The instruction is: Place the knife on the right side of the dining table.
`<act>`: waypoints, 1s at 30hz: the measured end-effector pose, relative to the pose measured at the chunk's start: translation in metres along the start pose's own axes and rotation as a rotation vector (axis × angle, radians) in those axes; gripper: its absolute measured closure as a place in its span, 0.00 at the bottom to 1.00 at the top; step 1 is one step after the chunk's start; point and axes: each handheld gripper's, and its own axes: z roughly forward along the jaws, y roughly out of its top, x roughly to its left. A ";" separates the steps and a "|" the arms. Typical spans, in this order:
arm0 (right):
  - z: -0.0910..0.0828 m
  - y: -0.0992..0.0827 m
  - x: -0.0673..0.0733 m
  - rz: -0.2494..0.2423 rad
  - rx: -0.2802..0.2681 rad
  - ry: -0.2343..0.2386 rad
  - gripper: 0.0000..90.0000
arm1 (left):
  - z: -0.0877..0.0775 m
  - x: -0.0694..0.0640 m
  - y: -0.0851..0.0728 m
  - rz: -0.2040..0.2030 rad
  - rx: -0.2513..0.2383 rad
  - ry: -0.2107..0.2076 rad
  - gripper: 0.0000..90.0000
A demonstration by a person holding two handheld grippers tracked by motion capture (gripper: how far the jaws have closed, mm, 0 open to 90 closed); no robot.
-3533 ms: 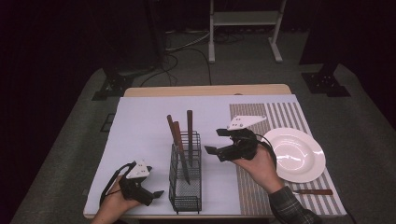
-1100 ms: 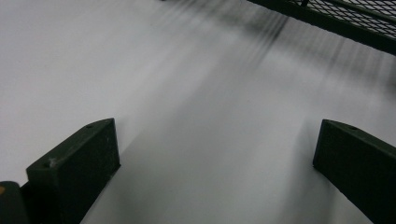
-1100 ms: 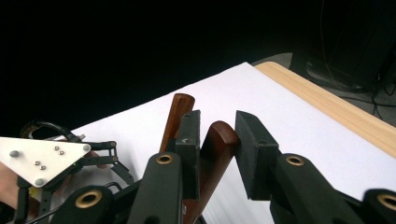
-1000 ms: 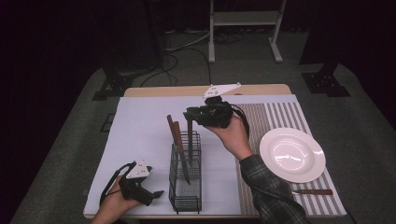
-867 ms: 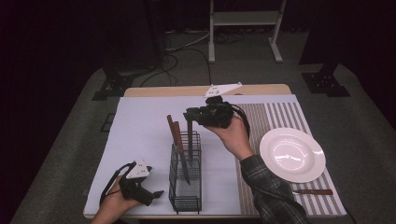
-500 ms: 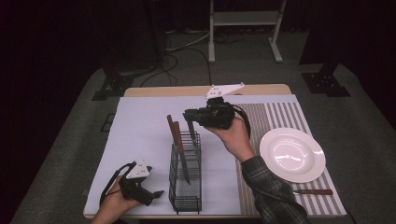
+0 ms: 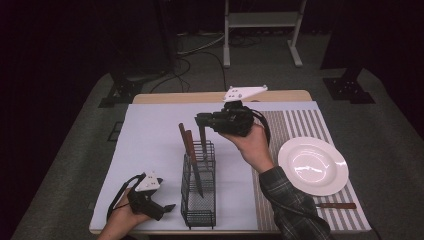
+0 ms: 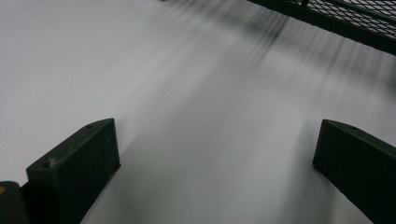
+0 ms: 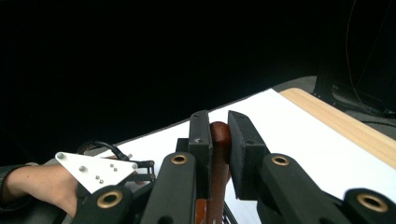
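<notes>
The right tool now sits over the far end of the wire basket and has just finished closing its jaws on the wooden handle of a knife that stands upright in that end. In the right gripper view the two black pads press flat on either side of the rounded handle top. A few seconds ago this tool hung beside the plate near the right edge of the table; a second ago it had already come across to the basket, with the jaws a little wider. So the reach is over and the grip is made.

The basket stands near the front edge, about midway along it, on the white sheet. Two more wooden-handled knives lean in it just left of the gripped one. Another knife lies flat on the striped mat at the front right corner, just in front of the plate.

The left tool rests on the sheet by the front edge, just left of the basket, jaws wide apart with nothing between them; it has not moved since the earlier frames.

My judgement is that the gripped knife is about to be lifted straight up out of the basket, probably to go beside the plate. The handle is smooth and round, so a tilted pull could snag the blade on the wire.
</notes>
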 end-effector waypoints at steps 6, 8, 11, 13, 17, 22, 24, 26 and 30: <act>-0.011 0.011 0.006 -0.003 -0.037 -0.004 0.89 | 0.000 0.000 0.000 0.003 0.002 0.000 0.00; -0.014 0.016 0.009 -0.011 -0.046 -0.006 0.89 | 0.000 0.000 0.000 0.007 0.005 0.000 0.00; -0.018 0.022 0.012 -0.027 -0.054 -0.013 0.89 | 0.000 0.000 0.000 0.007 0.004 0.001 0.00; -0.021 0.026 0.014 -0.031 -0.061 -0.014 0.89 | 0.000 0.000 0.000 0.007 0.004 0.001 0.00; -0.027 0.037 0.018 -0.046 -0.081 -0.024 0.89 | 0.000 0.000 0.000 0.006 0.003 0.001 0.00; -0.037 0.048 0.022 -0.064 -0.108 -0.040 0.89 | 0.000 0.000 0.000 0.007 0.004 0.001 0.00; -0.043 0.052 0.023 -0.070 -0.126 -0.045 0.89 | 0.000 0.000 0.000 0.006 0.004 0.002 0.00; -0.050 0.056 0.024 -0.076 -0.143 -0.051 0.89 | 0.000 0.000 0.000 0.007 0.002 0.002 0.00; -0.063 0.062 0.023 -0.086 -0.164 -0.073 0.89 | 0.000 0.000 0.000 0.006 0.002 0.001 0.00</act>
